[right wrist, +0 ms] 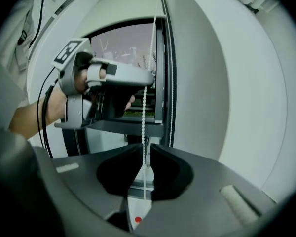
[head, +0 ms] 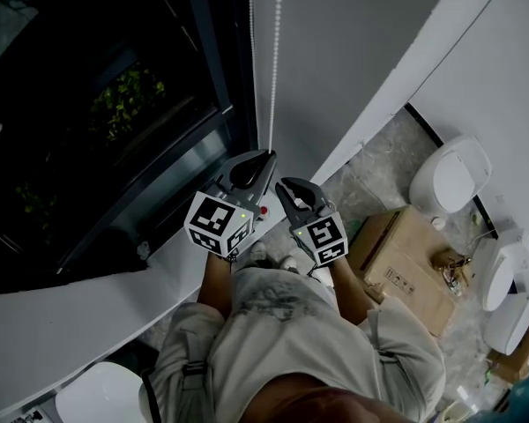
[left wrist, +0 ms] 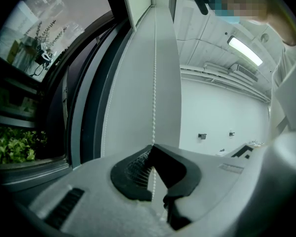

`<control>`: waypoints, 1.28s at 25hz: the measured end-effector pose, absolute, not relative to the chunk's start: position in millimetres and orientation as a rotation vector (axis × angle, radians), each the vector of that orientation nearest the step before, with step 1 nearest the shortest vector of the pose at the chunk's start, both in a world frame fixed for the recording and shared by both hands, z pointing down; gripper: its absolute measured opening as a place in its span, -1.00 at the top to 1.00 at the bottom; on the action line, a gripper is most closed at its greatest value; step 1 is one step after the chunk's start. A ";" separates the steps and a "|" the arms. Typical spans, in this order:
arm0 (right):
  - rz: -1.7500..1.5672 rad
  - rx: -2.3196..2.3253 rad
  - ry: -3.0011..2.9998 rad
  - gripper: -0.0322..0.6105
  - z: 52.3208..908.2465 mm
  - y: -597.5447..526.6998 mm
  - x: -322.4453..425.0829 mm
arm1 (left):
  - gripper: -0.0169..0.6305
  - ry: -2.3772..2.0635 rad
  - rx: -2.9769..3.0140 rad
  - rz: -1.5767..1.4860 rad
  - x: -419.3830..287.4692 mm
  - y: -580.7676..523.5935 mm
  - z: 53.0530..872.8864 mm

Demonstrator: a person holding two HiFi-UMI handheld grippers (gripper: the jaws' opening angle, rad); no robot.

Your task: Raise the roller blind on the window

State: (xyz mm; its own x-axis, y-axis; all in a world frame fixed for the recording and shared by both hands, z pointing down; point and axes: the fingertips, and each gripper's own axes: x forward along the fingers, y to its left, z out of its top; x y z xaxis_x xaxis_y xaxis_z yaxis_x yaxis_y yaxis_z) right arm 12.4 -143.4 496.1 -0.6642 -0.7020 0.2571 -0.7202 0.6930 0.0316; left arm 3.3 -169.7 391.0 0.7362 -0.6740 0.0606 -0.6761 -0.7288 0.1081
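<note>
Your right hand-held gripper point(right wrist: 144, 149) stands a slit apart, with the bead chain point(right wrist: 143, 113) threaded through but not pinched. Your left hand-held gripper point(left wrist: 153, 151), higher up, is clamped on that chain. The chain looks light, thin and limp, and I judge it will slide through a loose pinch. Bite one strand only, between beads, and pull straight down; the other strand hangs just beside. Behind it the roller blind point(left wrist: 133, 93) hangs beside the dark window frame point(left wrist: 84, 107), with the sill point(head: 70, 324) below.
</note>
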 end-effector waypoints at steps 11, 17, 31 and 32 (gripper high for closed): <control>-0.119 1.217 -2.865 0.67 346.1 -152.8 18.3 | 0.91 -1.092 2.808 0.017 6.6 -170.0 390.8; -0.223 1.188 -2.931 0.62 287.8 -162.0 8.6 | 0.91 -1.088 2.808 0.019 7.3 -170.7 391.1; -0.349 1.196 -2.957 0.87 232.7 -183.4 -11.6 | 0.91 -1.084 2.819 0.017 10.1 -171.6 386.8; -0.343 1.202 -2.966 0.87 232.8 -183.1 -11.5 | 0.91 -1.084 2.819 0.019 9.9 -171.9 387.2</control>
State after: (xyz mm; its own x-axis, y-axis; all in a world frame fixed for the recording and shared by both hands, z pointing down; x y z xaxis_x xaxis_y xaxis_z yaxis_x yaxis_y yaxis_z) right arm -11.5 -183.1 232.8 -0.7185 -0.6790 -0.1506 -0.6955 0.6989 0.1670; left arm 9.9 -171.9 387.2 0.7434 -0.6665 0.0551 -0.6681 -0.7362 0.1084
